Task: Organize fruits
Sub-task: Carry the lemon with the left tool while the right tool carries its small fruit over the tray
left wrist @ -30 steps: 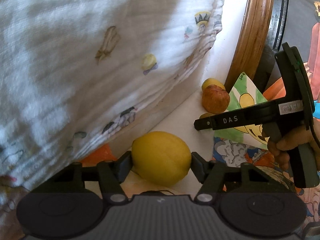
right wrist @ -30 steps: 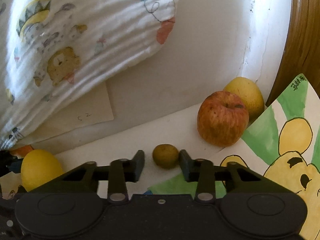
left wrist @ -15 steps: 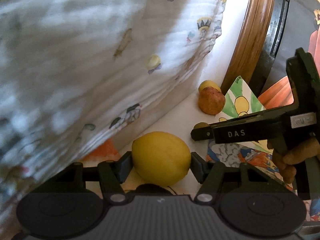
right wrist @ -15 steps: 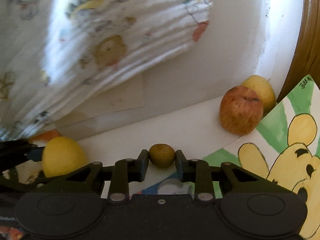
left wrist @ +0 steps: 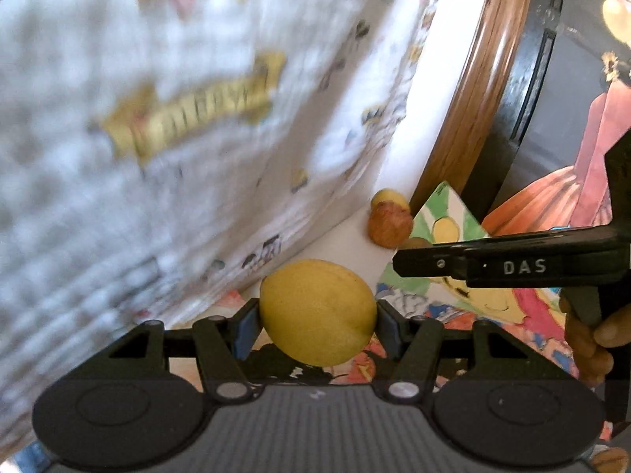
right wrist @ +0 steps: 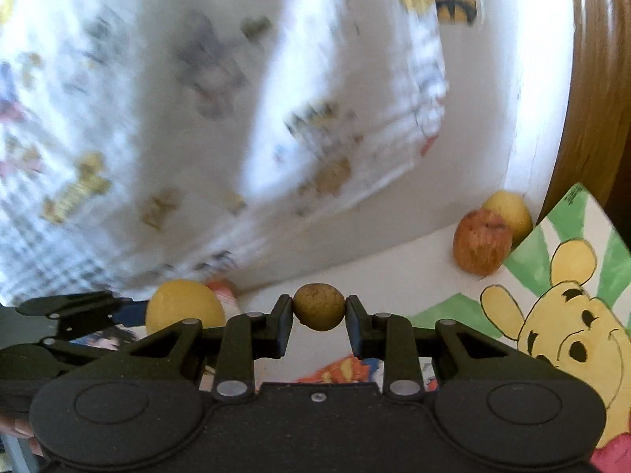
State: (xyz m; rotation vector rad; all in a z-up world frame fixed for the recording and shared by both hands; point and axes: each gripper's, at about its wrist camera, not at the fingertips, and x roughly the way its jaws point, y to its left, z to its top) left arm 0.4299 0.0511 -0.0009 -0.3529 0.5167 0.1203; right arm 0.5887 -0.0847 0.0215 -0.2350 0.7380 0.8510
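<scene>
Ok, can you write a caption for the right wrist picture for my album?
Right gripper pinching a small brown fruit, with an apple and a bear drawing nearby.

My left gripper is clamped on the lemon, right gripper pinching the small brown fruit. My fingers wrap the right handle.

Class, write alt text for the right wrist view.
The right tool grips a small brownish round fruit above a white surface. Left, the other tool holds a yellow lemon; a red apple and yellow fruit sit far right beside a bear drawing.
</scene>
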